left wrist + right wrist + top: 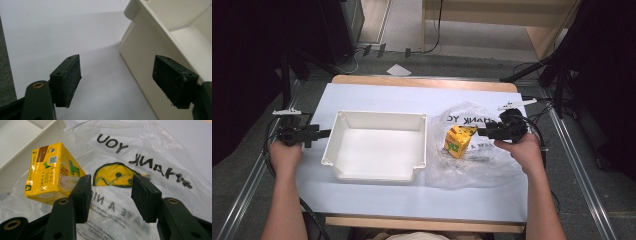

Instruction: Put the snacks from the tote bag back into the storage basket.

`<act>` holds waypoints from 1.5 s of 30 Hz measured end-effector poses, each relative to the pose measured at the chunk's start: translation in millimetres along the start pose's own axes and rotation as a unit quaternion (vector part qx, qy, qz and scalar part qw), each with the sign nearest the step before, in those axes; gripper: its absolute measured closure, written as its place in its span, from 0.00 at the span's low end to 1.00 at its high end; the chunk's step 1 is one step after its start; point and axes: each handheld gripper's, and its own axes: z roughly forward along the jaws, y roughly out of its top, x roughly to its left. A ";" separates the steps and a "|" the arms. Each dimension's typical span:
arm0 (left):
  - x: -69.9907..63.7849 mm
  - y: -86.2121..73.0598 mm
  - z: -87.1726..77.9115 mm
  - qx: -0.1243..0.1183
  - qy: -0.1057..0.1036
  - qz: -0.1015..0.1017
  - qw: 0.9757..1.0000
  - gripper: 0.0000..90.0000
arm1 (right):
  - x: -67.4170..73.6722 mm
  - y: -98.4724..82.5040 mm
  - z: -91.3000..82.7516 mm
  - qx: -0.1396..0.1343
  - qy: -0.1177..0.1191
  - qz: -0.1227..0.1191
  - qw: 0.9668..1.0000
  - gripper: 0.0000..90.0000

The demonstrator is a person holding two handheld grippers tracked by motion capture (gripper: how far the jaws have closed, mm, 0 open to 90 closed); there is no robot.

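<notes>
A yellow drink carton [458,141] lies tilted on a clear plastic bag [482,160] printed with black letters and a yellow smiley, right of a white tray [343,150]. My right gripper [480,133] is just right of the carton. In the right gripper view its jaws [111,186] stand open over the bag [155,152], and the carton [47,175] sits just outside the left jaw. My left gripper [323,133] is at the tray's left wall. Its open jaws [117,66] hold nothing, and the tray's outer corner [142,50] is ahead of them.
A white sheet [377,197] covers the wooden table. The tray [22,142] has nothing in it. Cables trail off both sides of the table, and dark stands rise at the back left and back right.
</notes>
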 end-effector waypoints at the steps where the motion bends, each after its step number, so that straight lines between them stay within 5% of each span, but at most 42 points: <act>1: 0.3 0.3 -0.4 0.005 0.001 0.003 1.000 0.28 | 0.0 0.0 0.0 0.000 0.000 0.000 1.000 0.57; 12: 4.5 -1.5 -2.2 0.012 0.004 -0.008 1.000 0.29 | 0.9 2.1 -4.0 -0.017 -0.003 0.000 1.000 0.54; 20: 5.9 -4.0 0.3 0.010 -0.014 -0.014 1.000 0.29 | 4.4 2.4 -3.7 -0.023 0.002 0.003 1.000 0.53; 26: 6.8 -0.5 -4.4 -0.021 -0.021 -0.021 0.999 0.29 | 7.6 1.2 -2.0 -0.005 -0.004 -0.007 1.000 0.53; 34: 5.4 -1.0 -2.0 -0.008 -0.025 -0.016 1.000 0.29 | 7.7 3.6 -5.3 -0.007 -0.010 -0.006 1.000 0.53; 40: 4.9 -2.7 -6.6 -0.032 -0.043 -0.013 0.998 0.27 | 9.6 7.2 -10.4 -0.001 -0.001 -0.001 1.000 0.52; 45: 4.9 -3.5 -5.2 -0.021 -0.041 -0.016 0.999 0.27 | 10.3 8.1 -12.9 0.006 0.000 0.000 1.000 0.51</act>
